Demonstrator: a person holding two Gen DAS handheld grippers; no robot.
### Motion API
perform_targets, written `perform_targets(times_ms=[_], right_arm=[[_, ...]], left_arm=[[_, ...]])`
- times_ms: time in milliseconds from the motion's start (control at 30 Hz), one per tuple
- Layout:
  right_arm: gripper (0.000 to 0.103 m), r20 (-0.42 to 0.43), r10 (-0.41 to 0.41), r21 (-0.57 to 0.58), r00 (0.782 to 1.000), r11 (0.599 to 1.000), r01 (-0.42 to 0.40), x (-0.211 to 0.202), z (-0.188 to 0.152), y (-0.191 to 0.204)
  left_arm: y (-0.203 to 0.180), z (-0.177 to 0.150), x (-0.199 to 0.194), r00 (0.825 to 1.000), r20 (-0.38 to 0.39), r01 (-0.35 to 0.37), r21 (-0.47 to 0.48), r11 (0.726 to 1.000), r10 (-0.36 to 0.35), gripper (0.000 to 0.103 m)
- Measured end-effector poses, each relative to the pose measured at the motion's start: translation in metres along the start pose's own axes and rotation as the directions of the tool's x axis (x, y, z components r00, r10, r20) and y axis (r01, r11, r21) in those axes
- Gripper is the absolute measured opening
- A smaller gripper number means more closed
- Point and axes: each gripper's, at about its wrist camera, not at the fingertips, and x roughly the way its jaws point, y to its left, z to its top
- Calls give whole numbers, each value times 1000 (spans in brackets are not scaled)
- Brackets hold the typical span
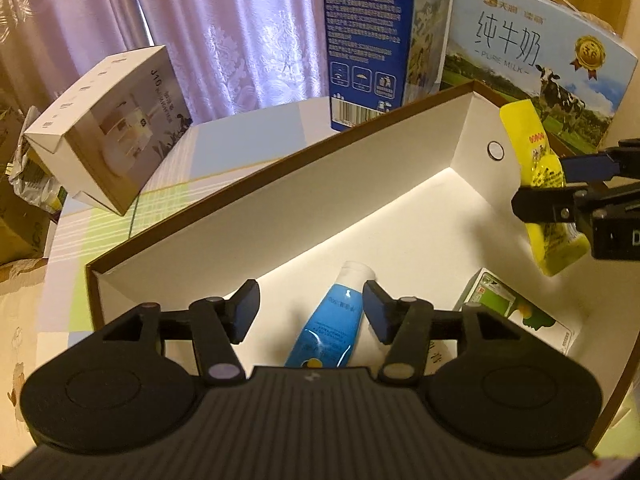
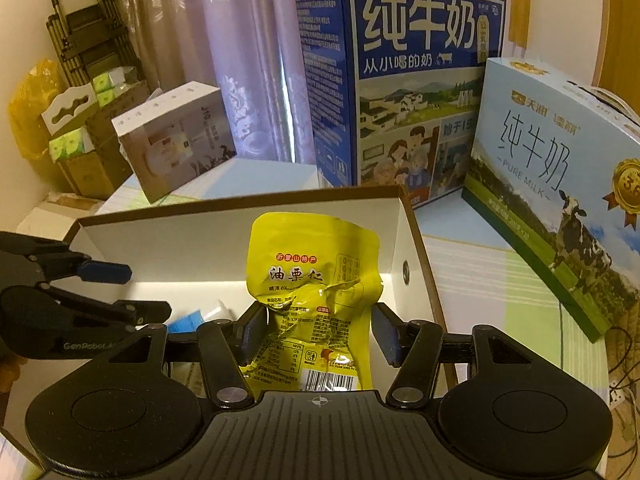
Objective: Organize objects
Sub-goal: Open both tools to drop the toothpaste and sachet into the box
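1. The crinkled yellow foil snack pouch (image 2: 316, 280) is clamped between the pads of the right tool (image 2: 320, 330) and hangs above the floor of the open white cardboard box with a brown rim (image 1: 280, 168), near the box's far right corner.
2. The pouch's long axis is seen to run along the tool's fingers: the barcode end lies nearest the camera, the rounded top end points towards the box's far wall, and the printed face is turned up.
3. The step in hand is judged to be the lowering of this pouch into the box; a short descent and then a release of the pads would be called for, with space kept clear of what already lies inside.
4. The blue squeeze tube with a white cap (image 1: 332, 320) lies flat on the box floor, cap towards the far wall, between the fingers of the left tool (image 1: 310, 306), which stands released with its pads apart and not touching the tube.
5. A small green and white carton (image 1: 516, 316) lies near the box's right wall.
6. The box rests on the pale checked table (image 1: 168, 196), near its back edge, where milk cartons stand.
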Motion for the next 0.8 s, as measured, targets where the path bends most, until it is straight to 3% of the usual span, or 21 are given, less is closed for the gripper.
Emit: perform_targets(times_ms=[233,800], right_arm=[[59,26,-13,20,1000,1000,12,-6,6,1],[59,94,69,79,993,994,-77,-80,-22,15]], left_arm=[[5,-5,-16,1000,18,4,-25,1000,-3,73],[2,-34,-89,998,56,48,-99,994,-43,83]])
